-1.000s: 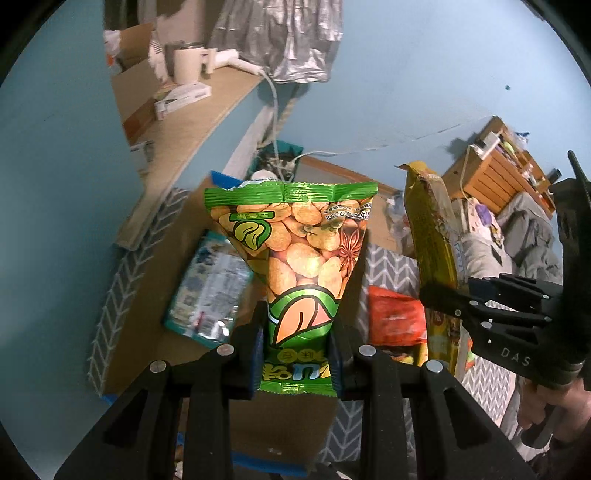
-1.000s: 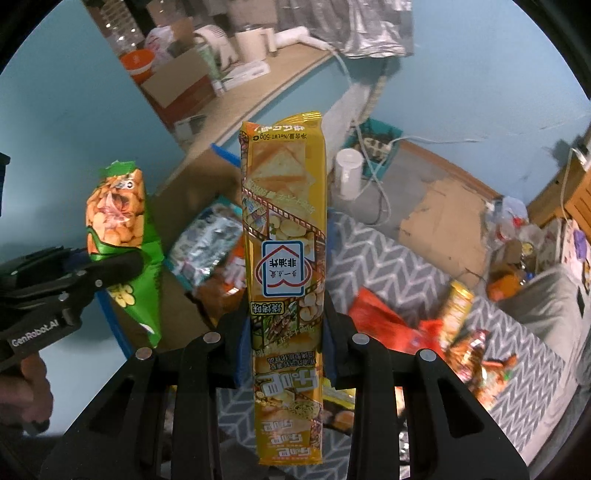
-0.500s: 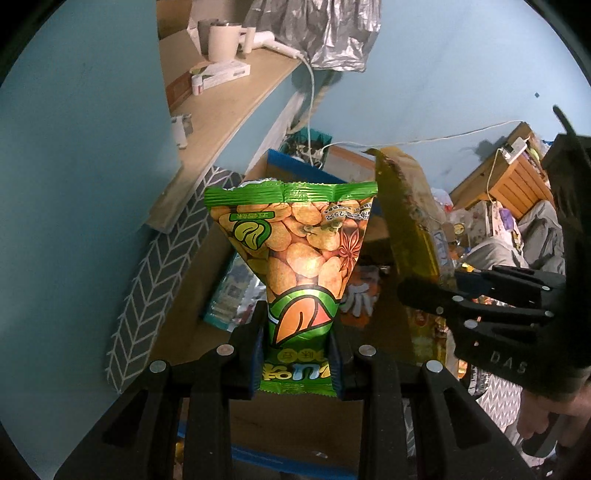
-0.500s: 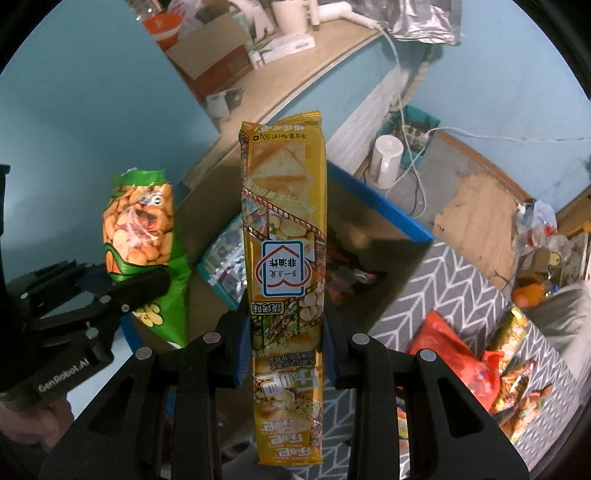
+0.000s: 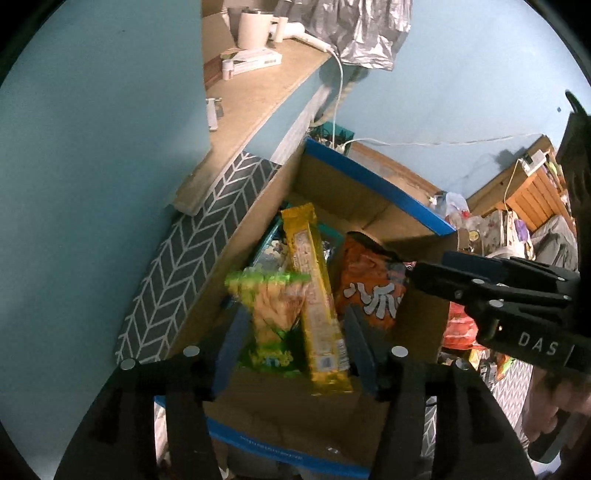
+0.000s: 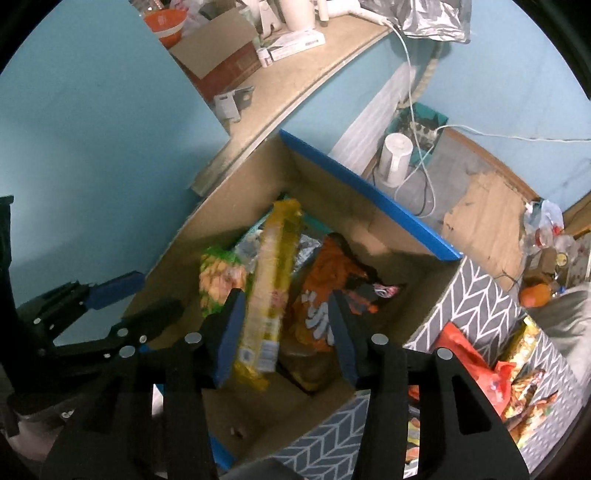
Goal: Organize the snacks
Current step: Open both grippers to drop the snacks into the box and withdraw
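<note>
Two grippers opening over blue-rimmed cardboard box (image 6: 369, 195): left gripper (image 5: 295, 343) frees green snack bag (image 5: 273, 317), right gripper (image 6: 284, 332) frees long yellow cracker pack (image 6: 269, 288), nothing clamped. Next we judge: lift clear, fetch red packets (image 6: 469, 365) from chevron cloth.

Both tongs are black plastic frames with silver screw heads and blue pads on the fingers. The right tongs (image 5: 417, 273) carry white "DAS" lettering. The left tongs (image 6: 147, 295) show small silver rivets.

A white mug (image 5: 252, 28) and a hairdryer (image 5: 303, 33) sit on the wooden shelf (image 5: 251, 107) against the blue wall (image 5: 92, 147).
</note>
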Available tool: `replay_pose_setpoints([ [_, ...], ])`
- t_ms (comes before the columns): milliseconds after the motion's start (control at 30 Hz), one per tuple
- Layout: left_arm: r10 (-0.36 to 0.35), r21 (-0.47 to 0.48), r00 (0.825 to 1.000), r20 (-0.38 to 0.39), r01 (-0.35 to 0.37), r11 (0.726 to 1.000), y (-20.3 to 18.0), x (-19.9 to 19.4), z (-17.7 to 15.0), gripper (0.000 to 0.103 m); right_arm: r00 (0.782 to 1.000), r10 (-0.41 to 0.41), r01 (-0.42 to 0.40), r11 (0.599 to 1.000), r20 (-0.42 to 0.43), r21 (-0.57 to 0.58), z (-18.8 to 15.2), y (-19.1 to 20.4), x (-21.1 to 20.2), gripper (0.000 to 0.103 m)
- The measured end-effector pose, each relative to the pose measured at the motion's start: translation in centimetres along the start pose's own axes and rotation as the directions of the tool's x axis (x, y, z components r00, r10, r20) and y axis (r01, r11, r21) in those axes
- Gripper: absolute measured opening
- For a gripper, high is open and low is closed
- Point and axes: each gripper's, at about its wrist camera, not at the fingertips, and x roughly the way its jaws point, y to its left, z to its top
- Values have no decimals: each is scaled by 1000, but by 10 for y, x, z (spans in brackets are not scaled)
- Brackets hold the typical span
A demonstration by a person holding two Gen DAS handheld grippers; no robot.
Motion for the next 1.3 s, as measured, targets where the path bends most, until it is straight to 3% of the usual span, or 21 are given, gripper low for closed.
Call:
replay_pose_setpoints([
  [300,5,8,1000,13,-5,1000,-8,-11,-5,68,998,-55,54,998,25,11,-11,-16,-11,66],
  [567,-10,31,1000,17,10,999,-29,-20,-12,76,994,-94,93,995,47,31,-25,-32,-34,75],
  [833,-53,89,999,7,52,995,-67,-22,-20,77,988,-145,141,988,60,65,-47,-64,-55,75],
  [1300,-32,149,999,-17,35,988,-121,-11,-27,77,967,-252,242,958,49,150,-94,-127,-86,77],
])
